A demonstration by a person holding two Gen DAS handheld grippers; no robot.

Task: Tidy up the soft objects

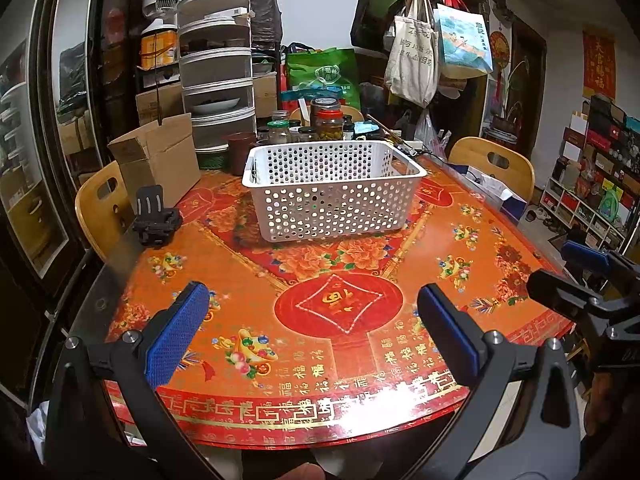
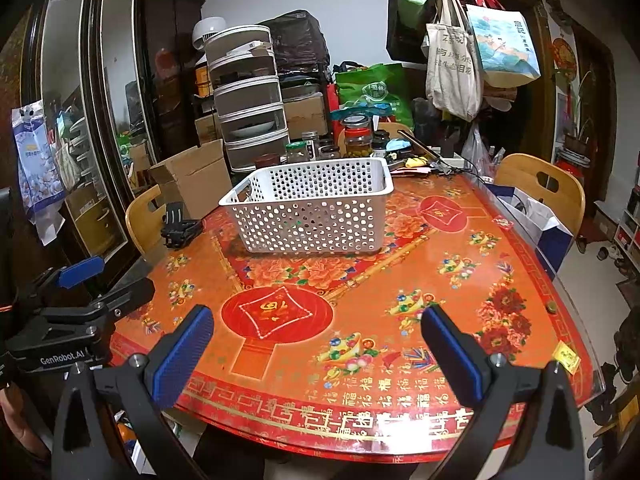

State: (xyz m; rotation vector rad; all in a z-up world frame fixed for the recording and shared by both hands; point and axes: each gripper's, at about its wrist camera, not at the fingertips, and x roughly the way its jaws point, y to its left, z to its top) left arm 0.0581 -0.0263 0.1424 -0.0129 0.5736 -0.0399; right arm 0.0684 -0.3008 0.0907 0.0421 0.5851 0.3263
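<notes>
The left hand-held gripper [image 1: 312, 332] hangs over the near edge of the tabletop [image 1: 400, 280], and its blue pads [image 1: 176, 332] stand wide apart with nothing between them. The right hand-held gripper [image 2: 316, 344] is over the same near edge, just beside the left one; its pads [image 2: 182, 356] are also wide apart and hold nothing. Each gripper shows at the side of the other's view.

A white basket [image 1: 332, 188] with many round holes stands toward the far edge of the tabletop, near the middle. What lies inside it I cannot tell. No soft object is clear to see on the red and orange cloth.

A black clamp [image 1: 154, 216] lies near the left edge. A cardboard box [image 1: 160, 160] stands at the far left corner, and jars [image 1: 326, 122] stand behind the basket along the far edge.
</notes>
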